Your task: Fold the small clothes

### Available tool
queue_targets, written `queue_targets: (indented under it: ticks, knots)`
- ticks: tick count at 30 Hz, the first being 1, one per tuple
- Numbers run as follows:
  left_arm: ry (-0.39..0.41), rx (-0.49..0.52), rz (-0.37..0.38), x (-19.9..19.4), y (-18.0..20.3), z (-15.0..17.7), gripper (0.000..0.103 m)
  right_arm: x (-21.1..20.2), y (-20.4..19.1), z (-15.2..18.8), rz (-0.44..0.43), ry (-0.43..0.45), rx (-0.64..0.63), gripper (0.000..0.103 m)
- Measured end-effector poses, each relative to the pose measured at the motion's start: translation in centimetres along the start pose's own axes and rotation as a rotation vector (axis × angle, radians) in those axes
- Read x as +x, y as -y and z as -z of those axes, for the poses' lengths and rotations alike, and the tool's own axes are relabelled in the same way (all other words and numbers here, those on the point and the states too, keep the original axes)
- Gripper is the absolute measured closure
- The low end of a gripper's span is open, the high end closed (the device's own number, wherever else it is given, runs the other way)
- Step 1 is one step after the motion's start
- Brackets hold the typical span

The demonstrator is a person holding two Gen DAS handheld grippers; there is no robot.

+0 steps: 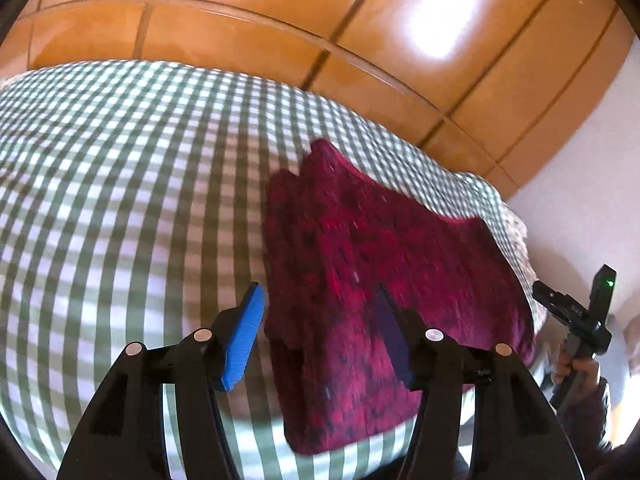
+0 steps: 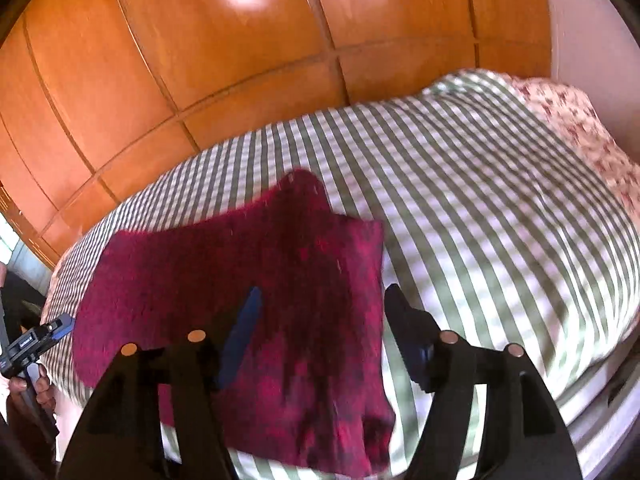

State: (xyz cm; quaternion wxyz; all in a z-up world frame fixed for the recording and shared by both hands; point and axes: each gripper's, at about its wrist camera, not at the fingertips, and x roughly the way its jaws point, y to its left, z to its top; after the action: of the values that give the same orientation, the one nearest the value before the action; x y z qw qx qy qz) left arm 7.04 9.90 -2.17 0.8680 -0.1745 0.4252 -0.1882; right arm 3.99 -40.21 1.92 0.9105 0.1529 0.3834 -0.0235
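Note:
A dark red knitted garment (image 1: pixel 384 264) lies spread flat on the bed's green and white checked cover (image 1: pixel 120 200). My left gripper (image 1: pixel 320 320) is open and empty, hovering over the garment's left edge. In the right wrist view the garment (image 2: pixel 256 280) lies below my right gripper (image 2: pixel 320 320), which is open and empty above its right part. The right gripper also shows at the far right of the left wrist view (image 1: pixel 576 312), held in a hand. The left gripper shows at the far left of the right wrist view (image 2: pixel 36 340).
The checked cover (image 2: pixel 480 220) spans the bed. A floral pillow or sheet (image 2: pixel 572 128) lies at the bed's right end. An orange wooden panelled wardrobe (image 1: pixel 320 12) stands behind the bed. A white wall (image 1: pixel 580 200) is at the right.

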Motion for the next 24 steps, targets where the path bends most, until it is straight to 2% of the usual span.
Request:
queue_targets:
  ticks: [6,11,12,13,14,15,16,19,21,24]
  knots:
    - [-0.008,-0.017,-0.008,2.0,0.4,-2.7,0.048,4.4,-0.9,-3.1,0.053,-0.032,-0.019,0.037]
    - [-0.051,-0.041,0.015,4.9,0.2,-4.1,0.048,7.7,-1.5,-3.3,0.072,-0.102,-0.056,0.042]
    - [-0.069,-0.042,0.007,5.7,0.2,-4.3,0.048,8.4,-1.6,-3.1,0.092,-0.119,-0.073,0.051]
    - [-0.084,-0.040,0.006,6.3,0.3,-4.4,0.057,9.2,-1.7,-2.9,0.115,-0.144,-0.088,0.074]
    - [-0.092,-0.033,-0.005,6.8,0.5,-4.3,0.065,9.5,-1.8,-2.6,0.130,-0.150,-0.103,0.082]
    - [-0.096,-0.016,-0.033,7.2,0.6,-4.3,0.080,9.5,-1.8,-2.5,0.133,-0.140,-0.114,0.085]
    - [-0.090,0.014,-0.069,7.5,1.0,-4.4,0.086,9.0,-1.9,-2.4,0.131,-0.120,-0.126,0.088]
    - [-0.035,0.070,-0.107,7.0,2.2,-4.3,0.088,6.6,-1.3,-2.4,0.142,-0.032,-0.125,0.090]
    - [-0.024,0.110,-0.153,7.6,3.1,-4.1,0.088,6.3,-0.5,-2.3,0.168,-0.011,-0.106,0.090]
    - [-0.060,0.151,-0.259,10.1,3.4,-3.9,0.088,8.9,0.9,-1.8,0.181,-0.078,-0.052,0.090]
